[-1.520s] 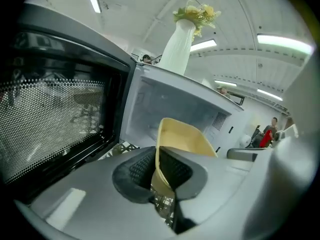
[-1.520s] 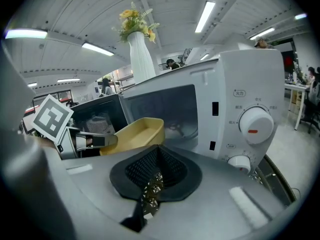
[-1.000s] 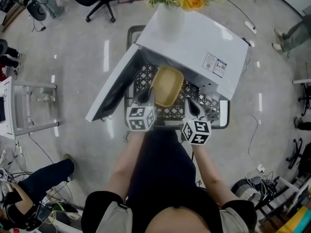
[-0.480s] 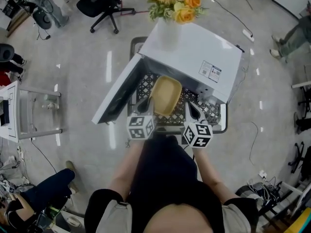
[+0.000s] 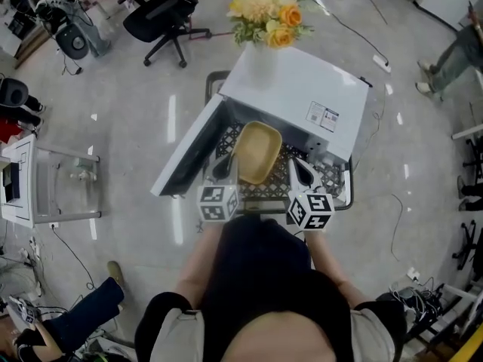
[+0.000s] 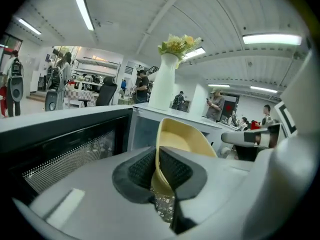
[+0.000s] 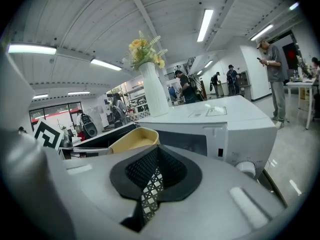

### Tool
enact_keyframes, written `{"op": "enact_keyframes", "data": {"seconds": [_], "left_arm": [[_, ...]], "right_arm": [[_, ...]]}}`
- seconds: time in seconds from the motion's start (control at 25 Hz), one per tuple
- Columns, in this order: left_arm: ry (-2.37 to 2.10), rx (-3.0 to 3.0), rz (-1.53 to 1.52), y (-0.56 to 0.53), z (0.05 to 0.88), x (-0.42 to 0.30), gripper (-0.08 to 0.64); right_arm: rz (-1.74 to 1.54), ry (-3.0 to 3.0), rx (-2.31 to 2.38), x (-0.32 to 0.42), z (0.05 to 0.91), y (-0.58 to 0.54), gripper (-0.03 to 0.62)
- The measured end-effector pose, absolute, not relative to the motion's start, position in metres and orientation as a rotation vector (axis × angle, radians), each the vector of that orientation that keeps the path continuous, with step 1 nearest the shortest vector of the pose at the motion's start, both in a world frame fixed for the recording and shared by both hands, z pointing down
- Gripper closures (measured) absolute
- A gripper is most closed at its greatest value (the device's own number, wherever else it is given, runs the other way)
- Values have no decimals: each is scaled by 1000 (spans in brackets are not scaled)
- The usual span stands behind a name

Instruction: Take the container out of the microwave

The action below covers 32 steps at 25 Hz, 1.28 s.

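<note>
- Open door [image 5: 189, 157] of the microwave [image 5: 302, 89] swings out to the left of the left claw [image 6: 156, 170], clear of the exit path.
- Left claw: pads pinch the near rim of the yellow container [image 5: 257, 151], with the rim wall sandwiched between them. The body of the container runs ahead of this claw and slightly to its right.
- Container hangs from that one pinch, tilted, in front of the microwave mouth and above the black lattice cart [image 5: 332, 176]. I cannot tell whether its far end is fully clear of the cavity.
- Right claw [image 7: 156, 166]: pads pressed together with nothing between them. The container is just to its left and ahead, and I see no contact.
- Step, as I judge it: withdrawal is under way, the grasp is made and the container is nearly or fully out.
- Next move, as I judge it: draw the container back toward the person until it is clear of the mouth and door. The tilt needs steadying, since a one-sided rim pinch may let it swing. The right claw could support the far side.
- Against the head view a second ago: the pinch point on the rim is the same and the right claw is closed as before. Both claws and the container read as lifted slightly. Microwave and cart look smaller, and the flowers [image 5: 268, 10] on top are now wholly in frame.
</note>
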<state>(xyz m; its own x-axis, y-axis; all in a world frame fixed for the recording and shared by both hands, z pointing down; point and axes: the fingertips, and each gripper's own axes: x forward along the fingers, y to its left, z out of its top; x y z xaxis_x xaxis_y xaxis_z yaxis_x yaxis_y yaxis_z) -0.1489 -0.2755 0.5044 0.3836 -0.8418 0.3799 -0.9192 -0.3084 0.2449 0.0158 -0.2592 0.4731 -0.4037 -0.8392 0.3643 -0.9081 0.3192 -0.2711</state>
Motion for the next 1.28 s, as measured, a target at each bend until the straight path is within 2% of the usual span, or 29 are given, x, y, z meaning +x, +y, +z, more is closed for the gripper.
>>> {"op": "enact_keyframes", "data": {"seconds": [0.56, 1.28], "left_arm": [[-1523, 2495, 115, -278, 438, -141, 529], [-1479, 2590, 58, -267, 440, -129, 529]], "right_arm": [[348, -2564, 1705, 24, 415, -256, 591], [338, -2534, 1708, 26, 424, -246, 592]]}}
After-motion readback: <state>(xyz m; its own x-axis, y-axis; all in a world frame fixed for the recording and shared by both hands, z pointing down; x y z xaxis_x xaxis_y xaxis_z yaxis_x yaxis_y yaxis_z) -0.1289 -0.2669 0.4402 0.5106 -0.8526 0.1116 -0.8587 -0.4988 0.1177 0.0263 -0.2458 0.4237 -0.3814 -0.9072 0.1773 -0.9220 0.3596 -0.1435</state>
